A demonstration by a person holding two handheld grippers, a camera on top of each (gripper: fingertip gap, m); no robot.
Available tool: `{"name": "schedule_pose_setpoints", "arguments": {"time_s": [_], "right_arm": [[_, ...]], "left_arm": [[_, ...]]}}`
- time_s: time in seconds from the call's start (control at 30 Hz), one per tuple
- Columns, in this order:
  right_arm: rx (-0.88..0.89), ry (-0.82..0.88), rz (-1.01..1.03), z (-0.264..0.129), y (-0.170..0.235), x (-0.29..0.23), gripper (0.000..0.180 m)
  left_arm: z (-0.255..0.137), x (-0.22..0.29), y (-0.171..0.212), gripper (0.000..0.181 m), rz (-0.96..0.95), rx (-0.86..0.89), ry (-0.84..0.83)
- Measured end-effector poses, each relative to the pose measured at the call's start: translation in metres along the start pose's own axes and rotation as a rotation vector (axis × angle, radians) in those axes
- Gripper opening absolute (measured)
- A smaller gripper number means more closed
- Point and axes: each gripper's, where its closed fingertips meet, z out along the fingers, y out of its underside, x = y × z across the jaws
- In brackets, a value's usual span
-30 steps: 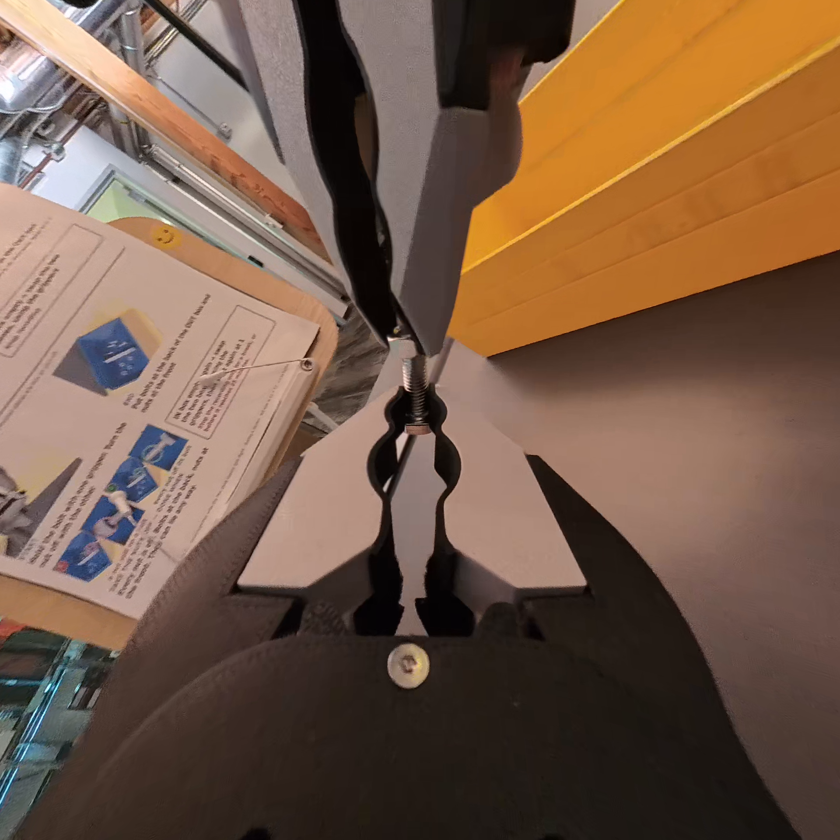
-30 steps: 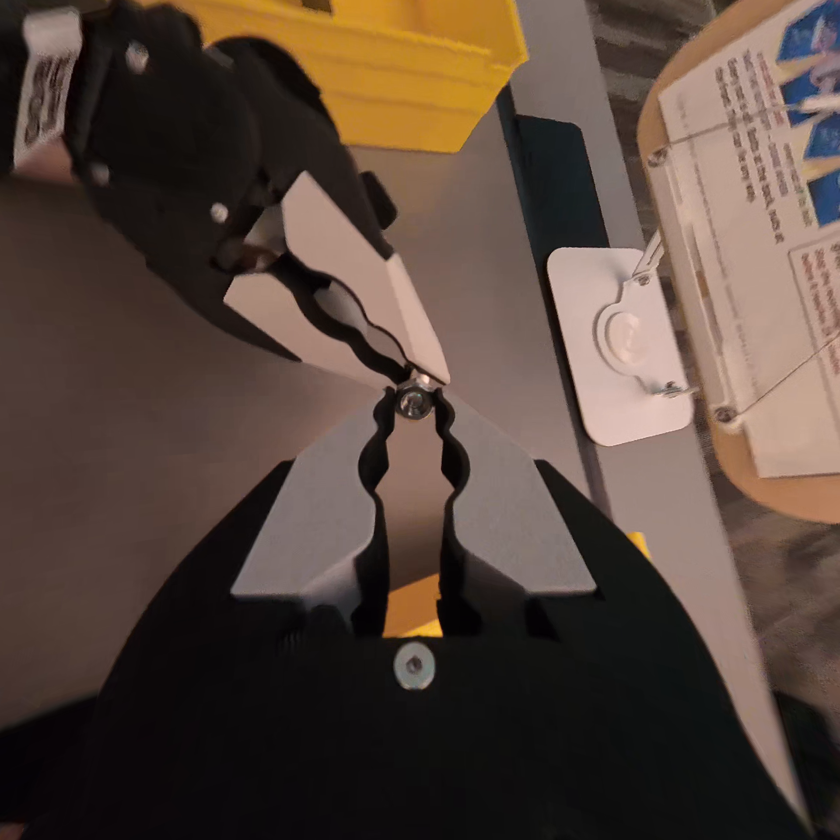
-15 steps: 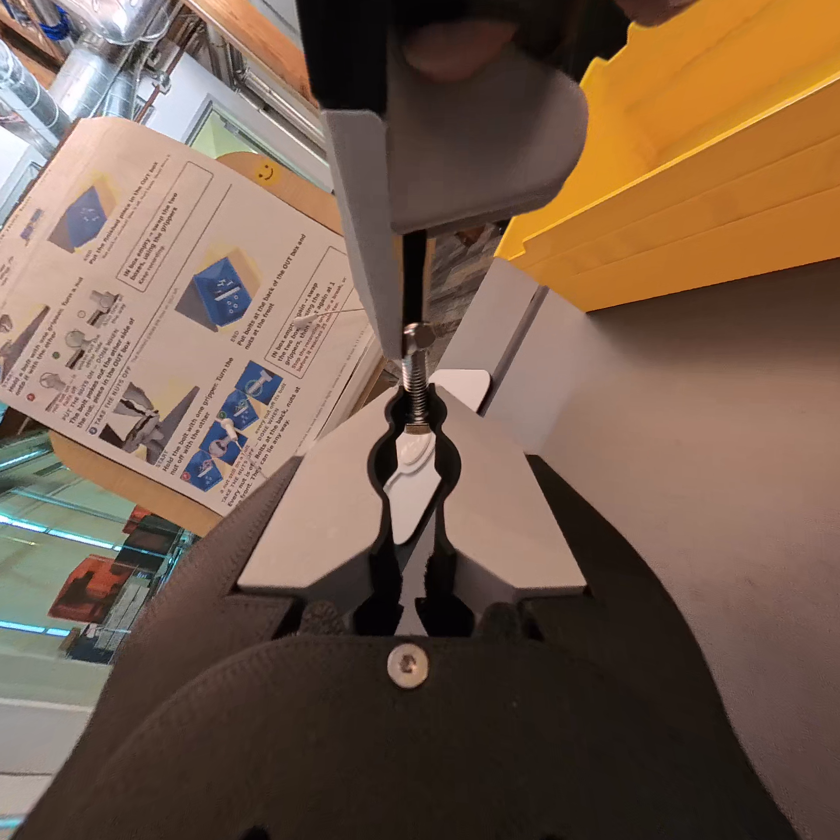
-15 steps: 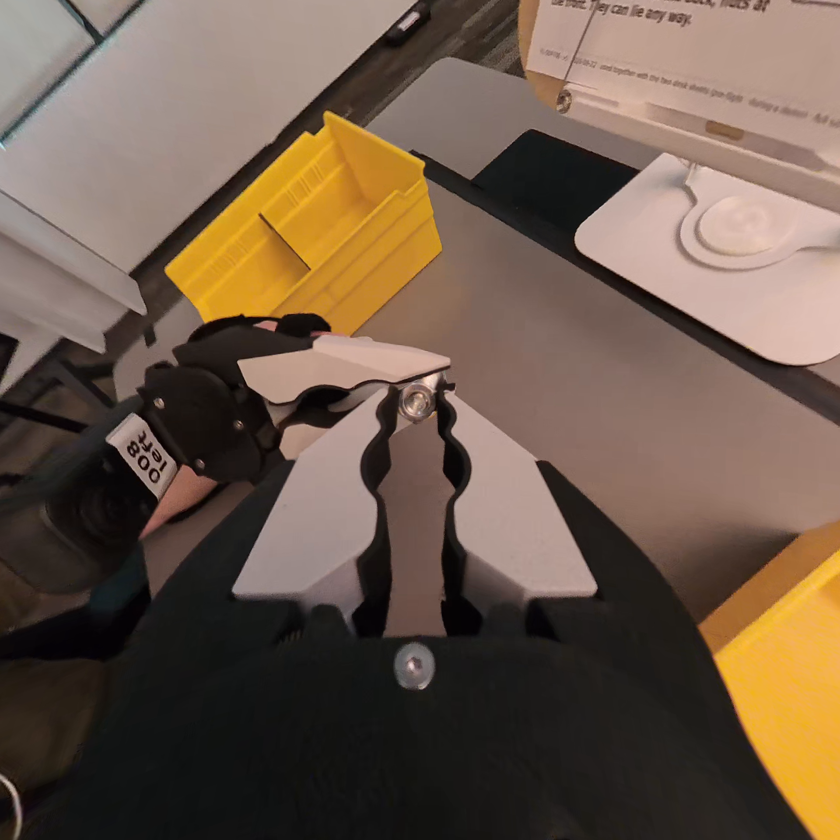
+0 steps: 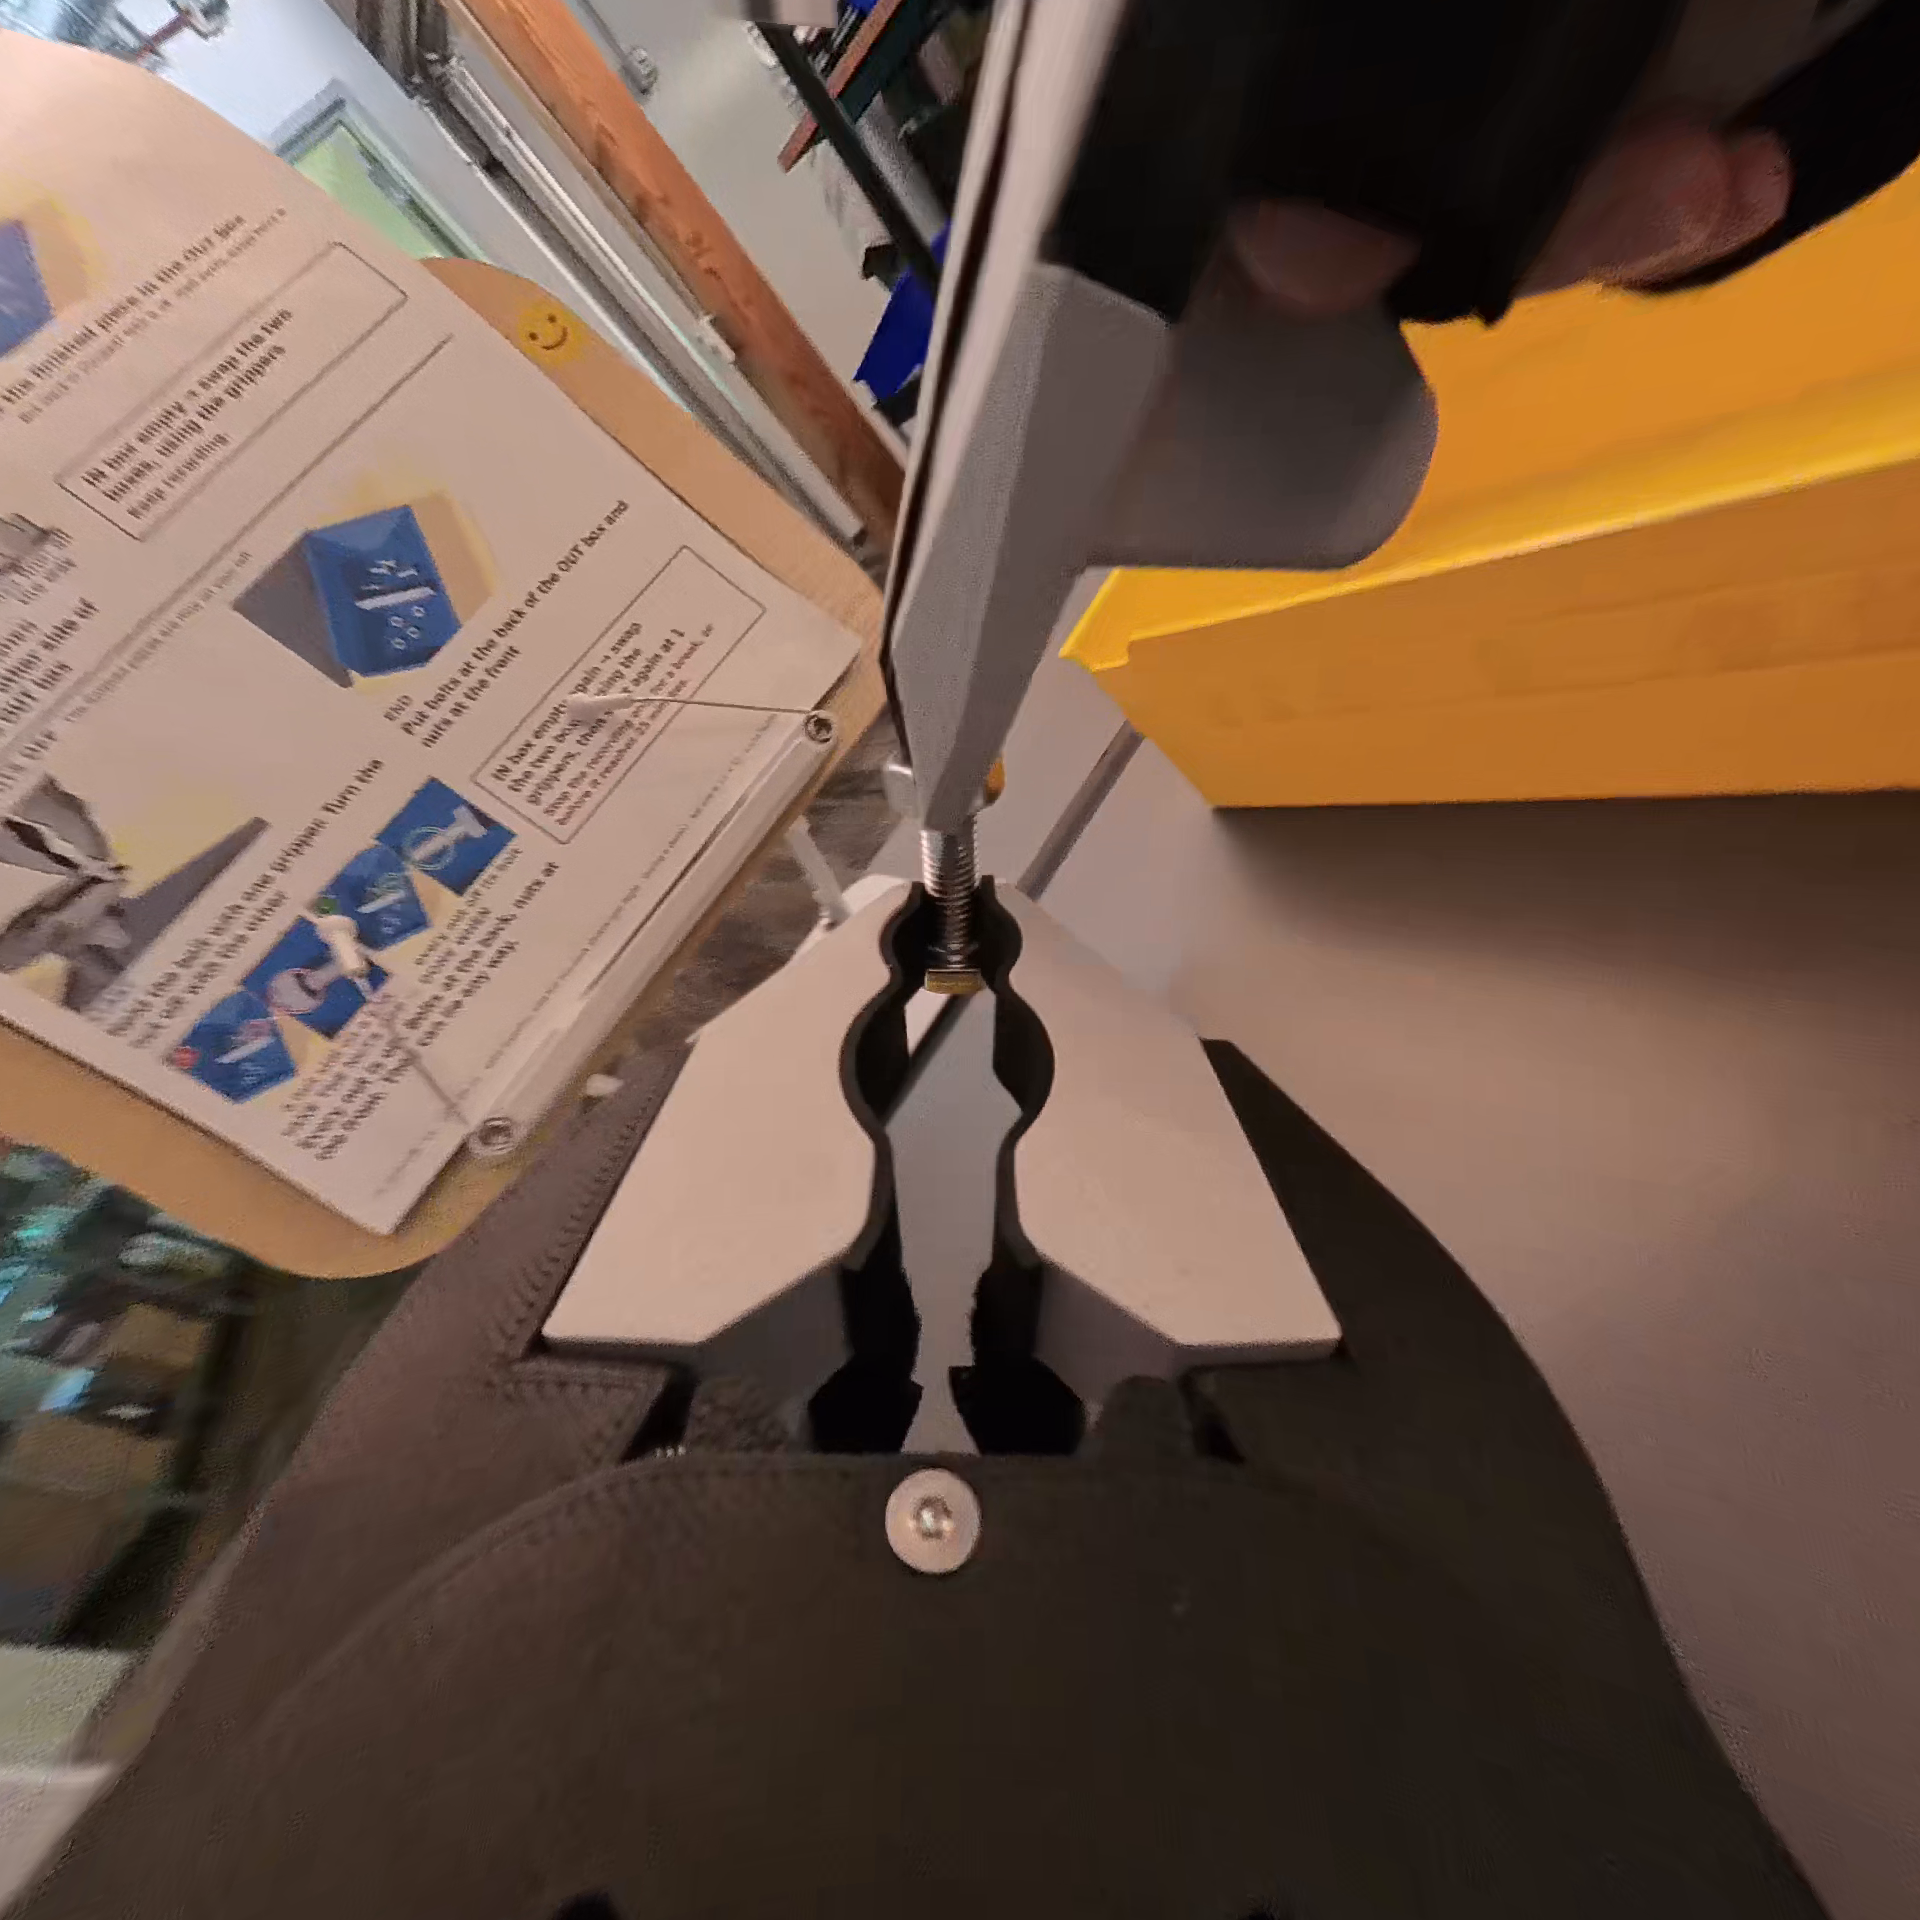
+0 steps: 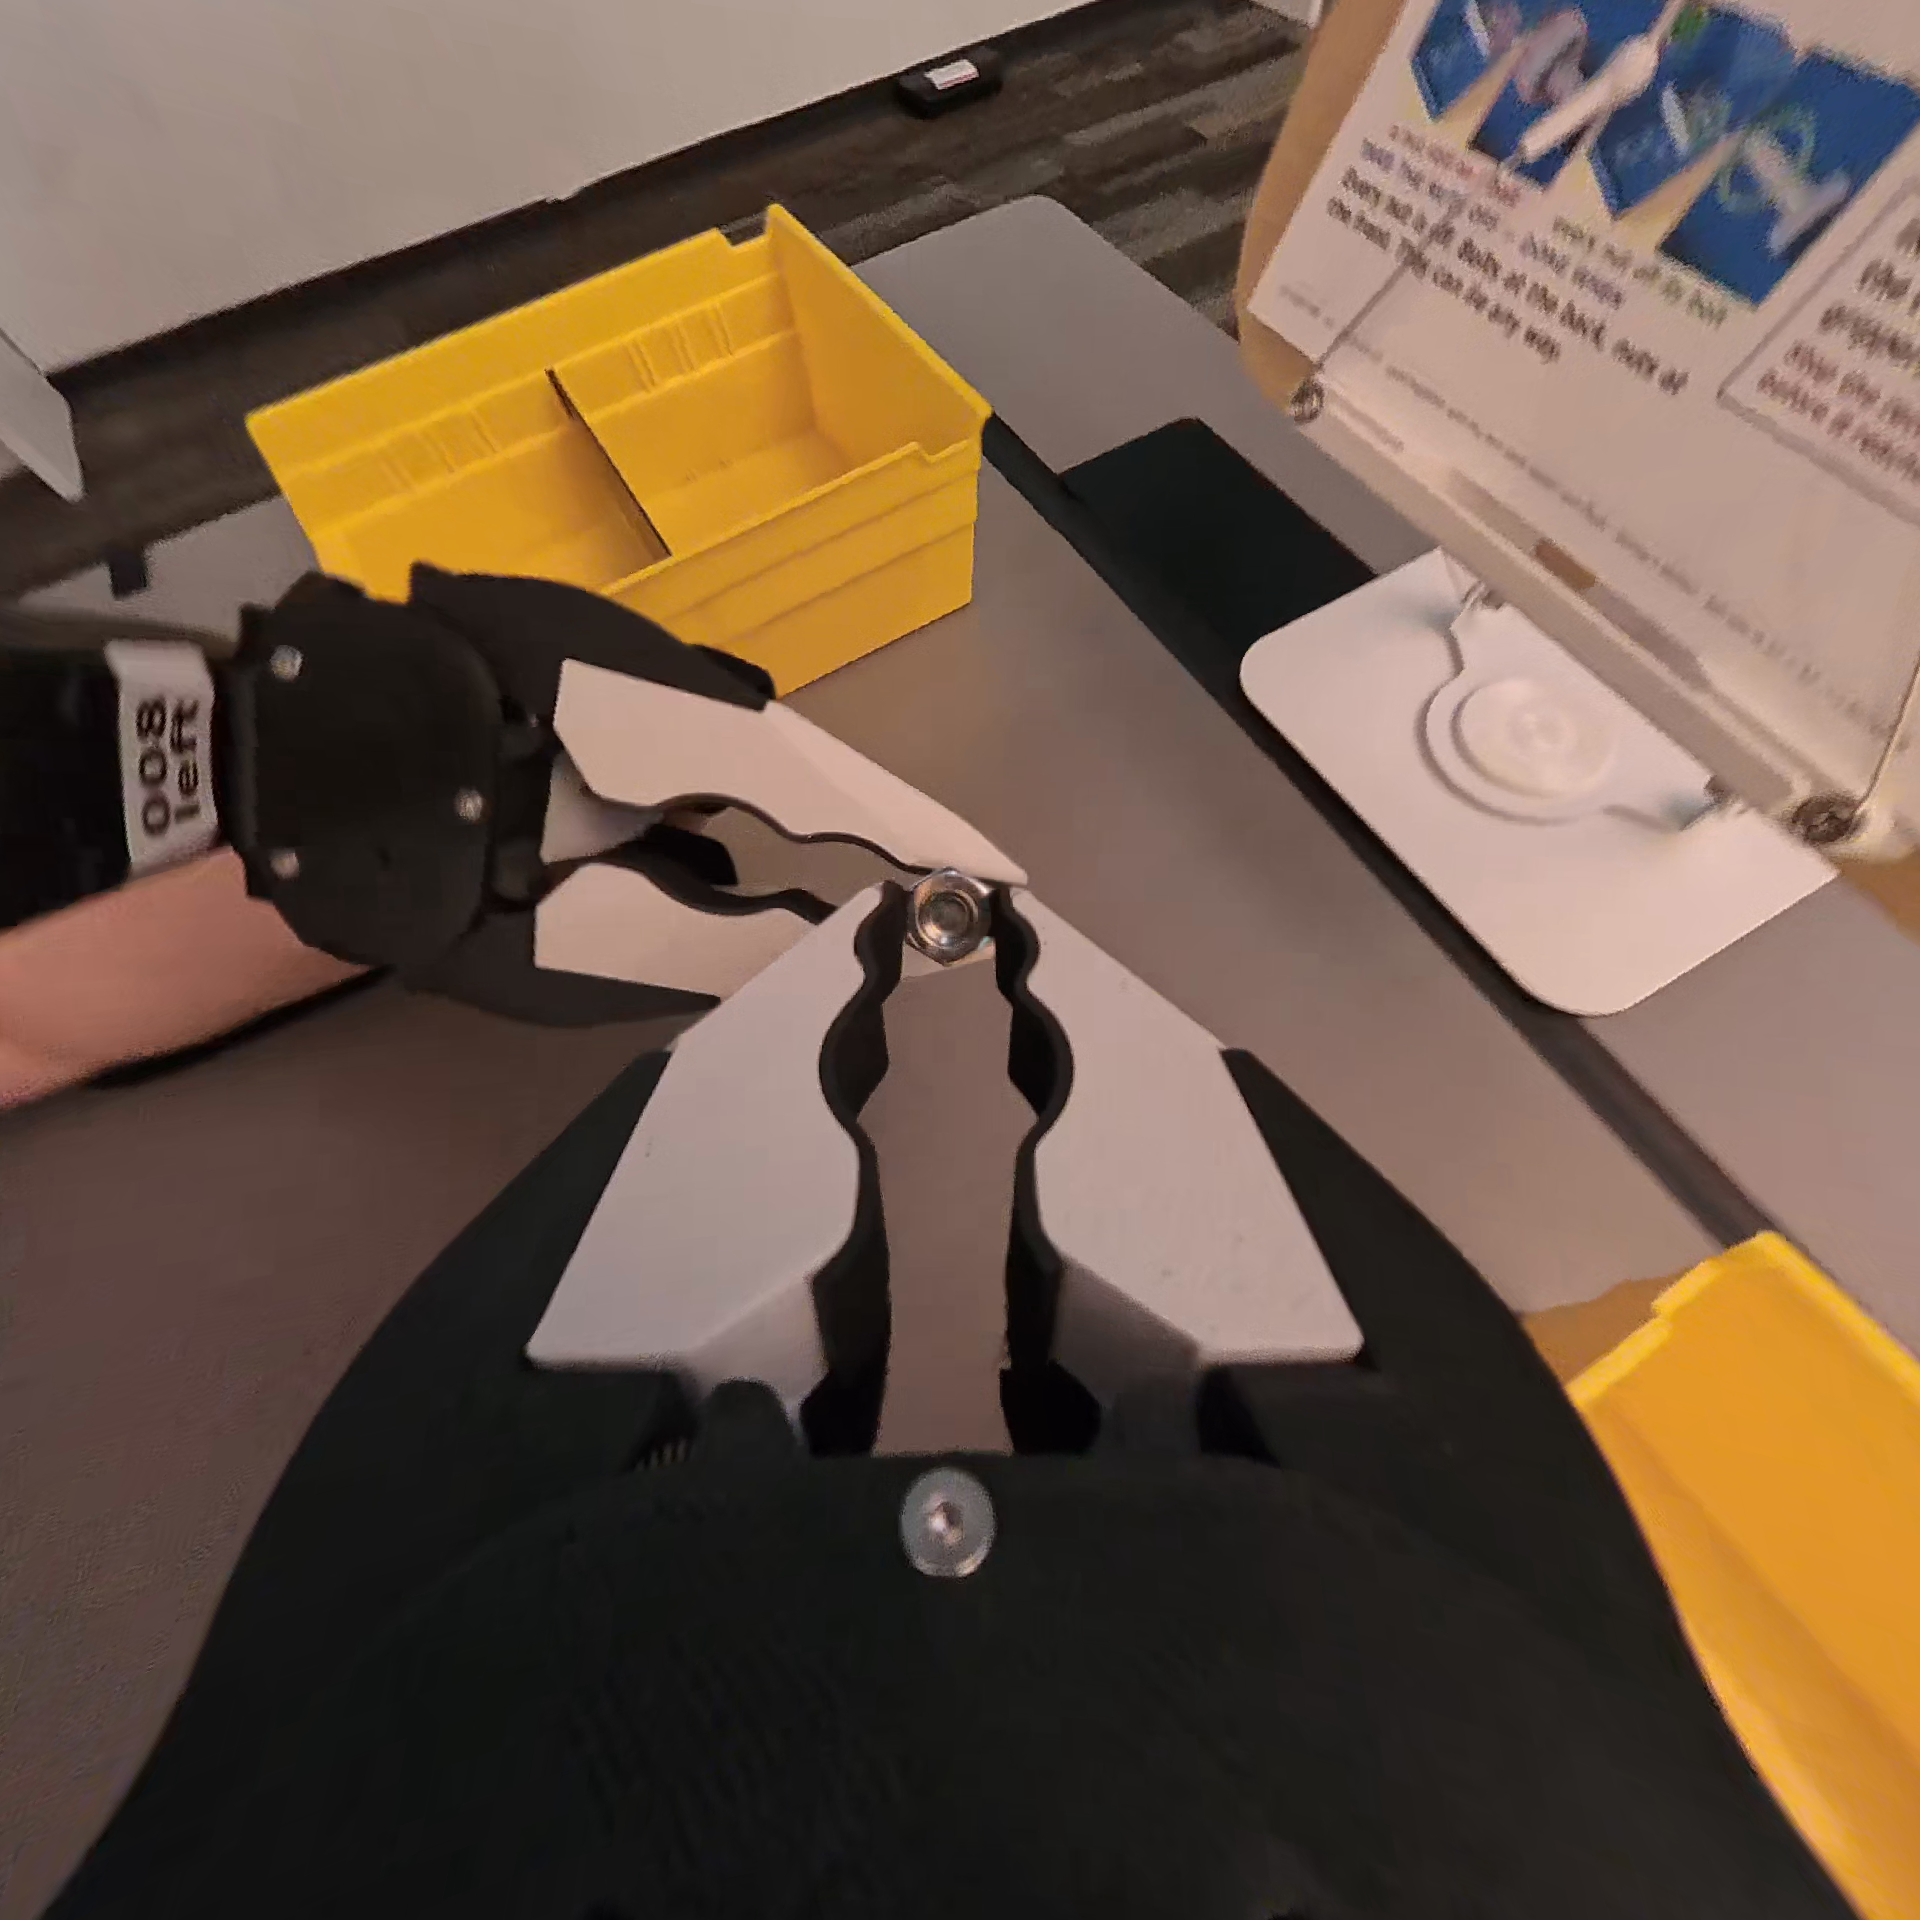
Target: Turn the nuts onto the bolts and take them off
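In the left wrist view my left gripper [image 5: 951, 930] is shut on a steel bolt [image 5: 949, 883], gripping it near its head, with the threaded shaft pointing away. The right gripper [image 5: 951, 800] comes in from above and closes on the far end of the shaft. In the right wrist view my right gripper [image 6: 943, 920] is shut on a hex nut [image 6: 943, 916], seen end-on. The left gripper [image 6: 940, 868] reaches in from the left and meets it at the nut. Both are held above the grey table [image 6: 1091, 727].
A yellow divided bin [image 6: 727, 468] stands at the back of the table, and another yellow bin [image 6: 1766, 1558] is at the right front. An instruction sheet [image 5: 364, 675] stands on a board with a white base plate [image 6: 1507, 790]. The grippers are tip to tip, or close to it.
The right gripper has rotated about the bolt's axis with the nut in it, so its view has swung round. The left gripper keeps its grip on the bolt and has tilted slightly.
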Motion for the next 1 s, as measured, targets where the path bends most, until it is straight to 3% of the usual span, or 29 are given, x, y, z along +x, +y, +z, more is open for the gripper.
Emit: {"name": "schedule_pose_setpoints", "arguments": {"time_s": [0.3, 0.63, 0.87, 1.0], "right_arm": [[0.065, -0.108, -0.166, -0.023, -0.007, -0.017, 0.016], [0.054, -0.302, -0.417, -0.05, 0.015, -0.046, 0.016], [0.024, -0.375, -0.582, -0.06, 0.032, -0.065, 0.017], [0.008, -0.434, -0.574, -0.066, 0.038, -0.074, 0.017]], "left_arm": [[-0.011, 0.013, -0.03, 0.007, -0.246, 0.177, 0.205], [-0.027, 0.045, -0.051, 0.007, -0.072, 0.299, 0.344], [-0.043, 0.07, -0.059, 0.007, -0.054, 0.345, 0.539], [-0.051, 0.08, -0.063, 0.007, -0.053, 0.374, 0.616]]}}
